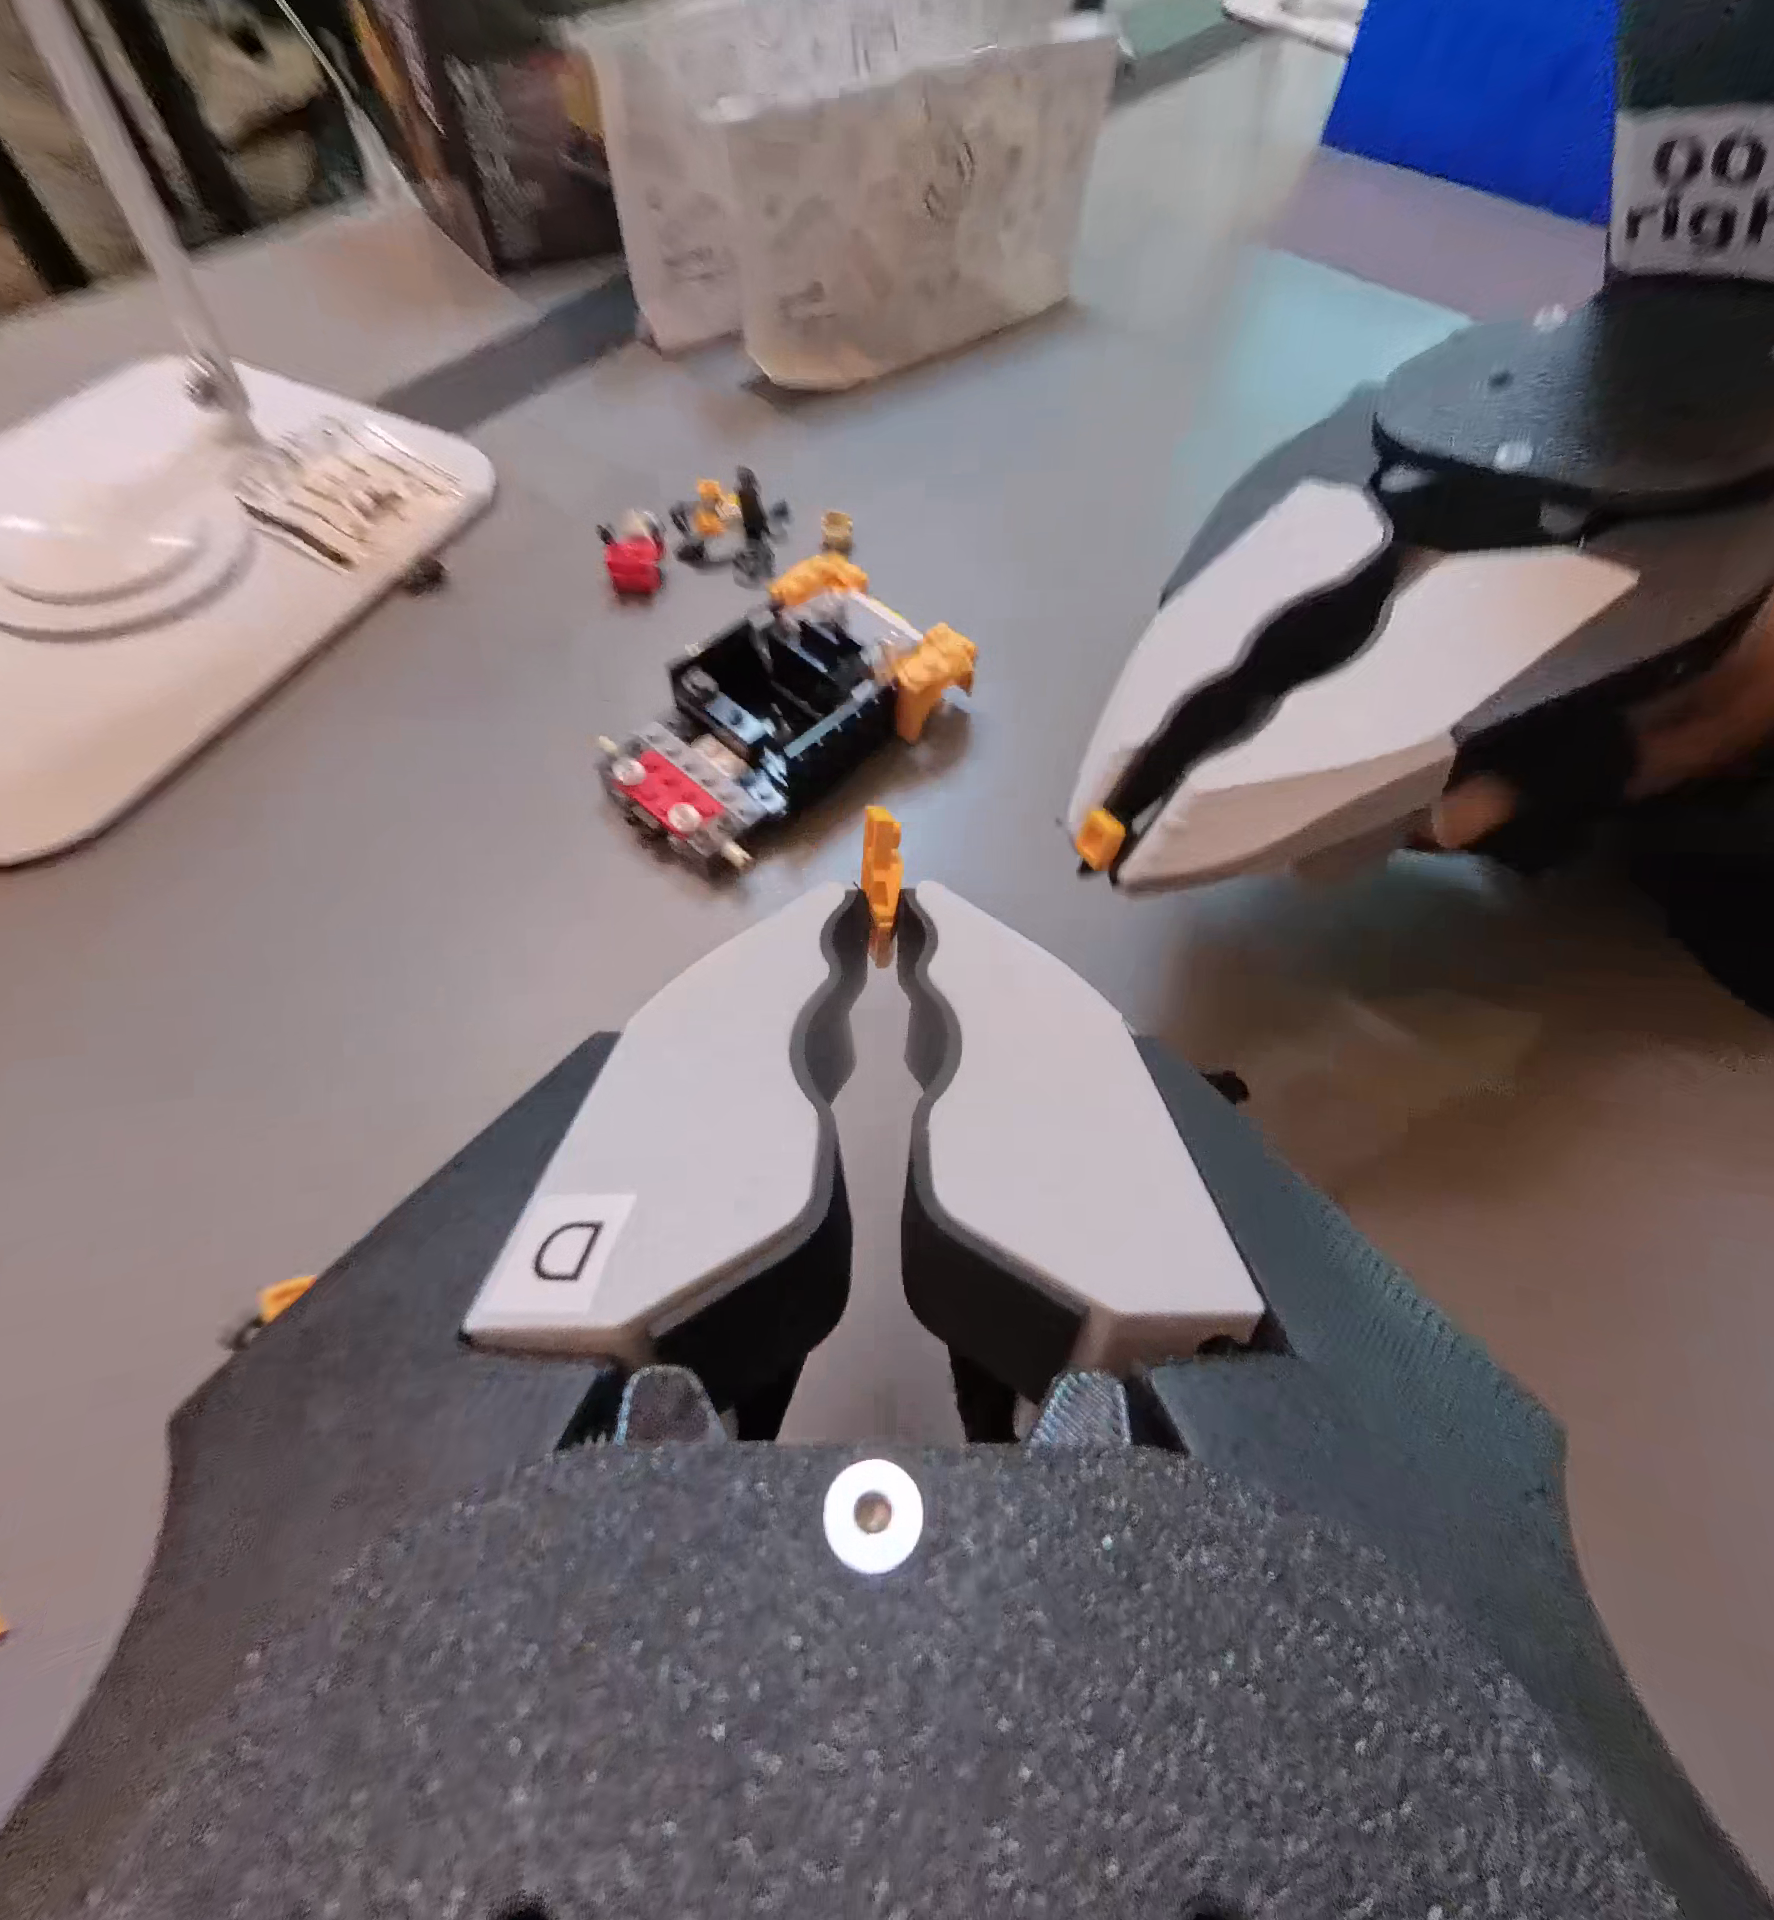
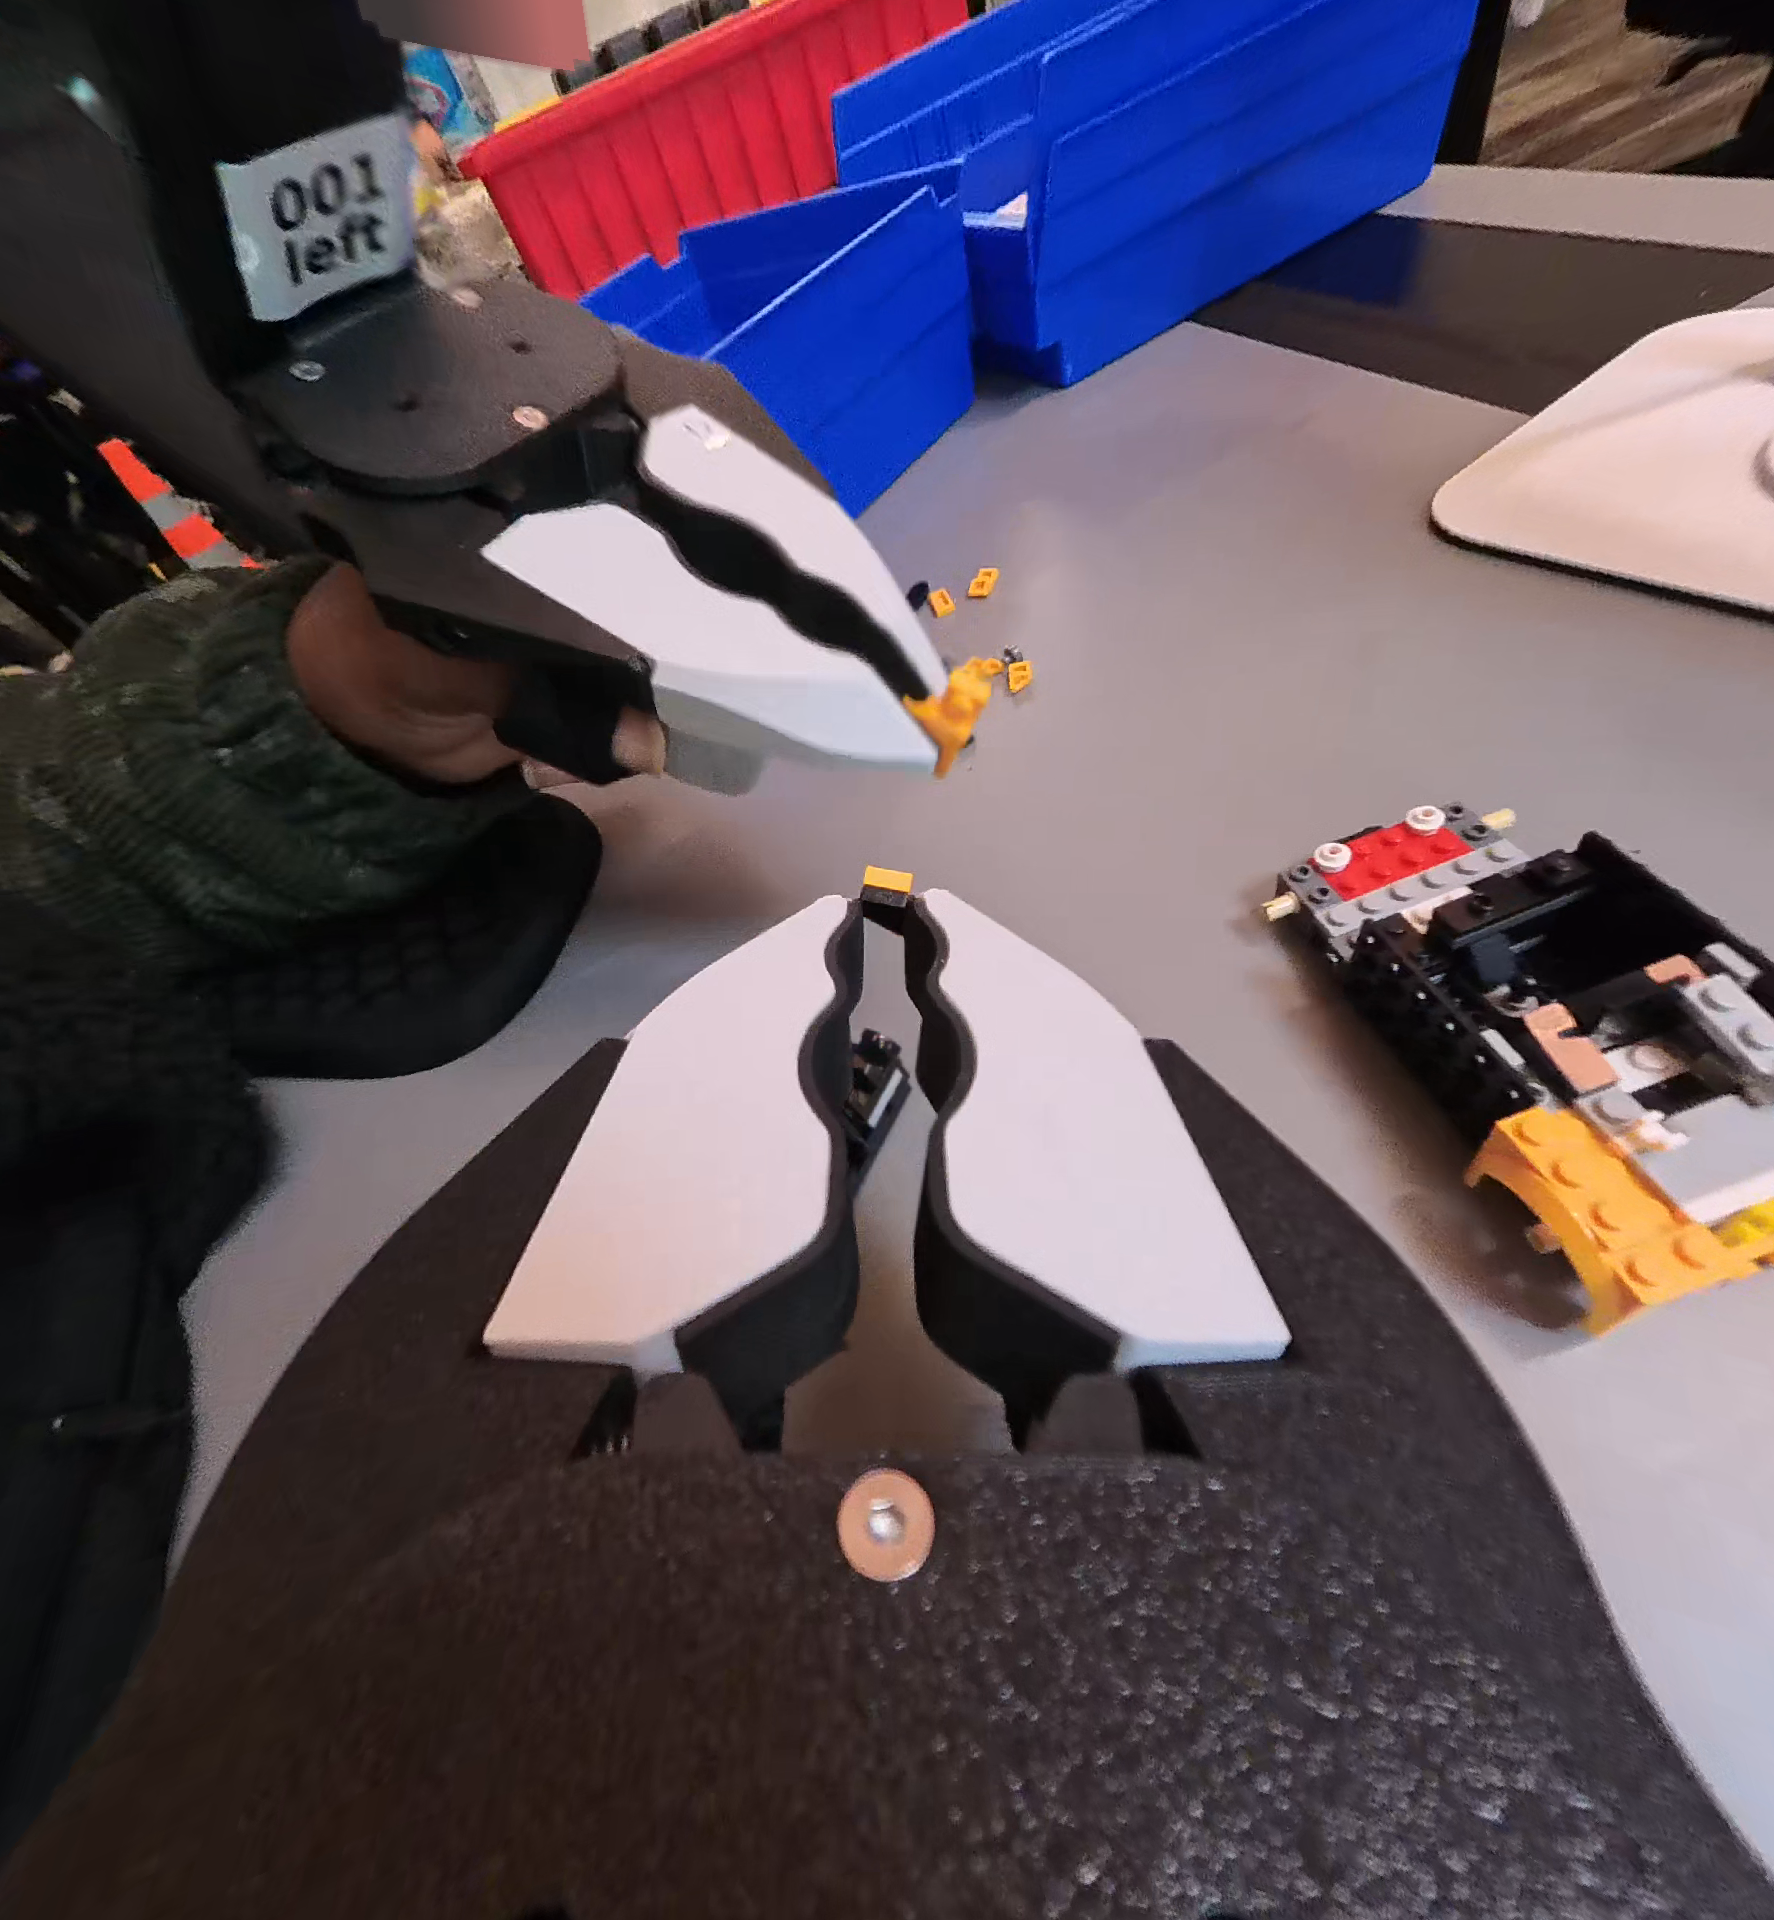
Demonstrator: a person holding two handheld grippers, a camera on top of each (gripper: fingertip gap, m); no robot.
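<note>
The left gripper (image 1: 881,904) has its jaws clamped on a thin orange brick piece (image 1: 881,868), held upright above the grey tabletop (image 1: 343,987). The right gripper (image 2: 888,906) is clamped on a small black-and-orange brick (image 2: 886,891). A partly built black, orange and red brick car (image 1: 779,717) stands on the tabletop just beyond both, loose small parts (image 1: 717,525) behind it.

In the left wrist view, bare grey table (image 1: 426,1039) lies open at left centre and lower right. The half-built brick car (image 1: 789,707) blocks the middle, loose bricks (image 1: 701,530) behind it, a white lamp base (image 1: 135,603) at upper left, white bags (image 1: 862,208) at top. In the right wrist view, blue bins (image 2: 1070,208) close the top.
</note>
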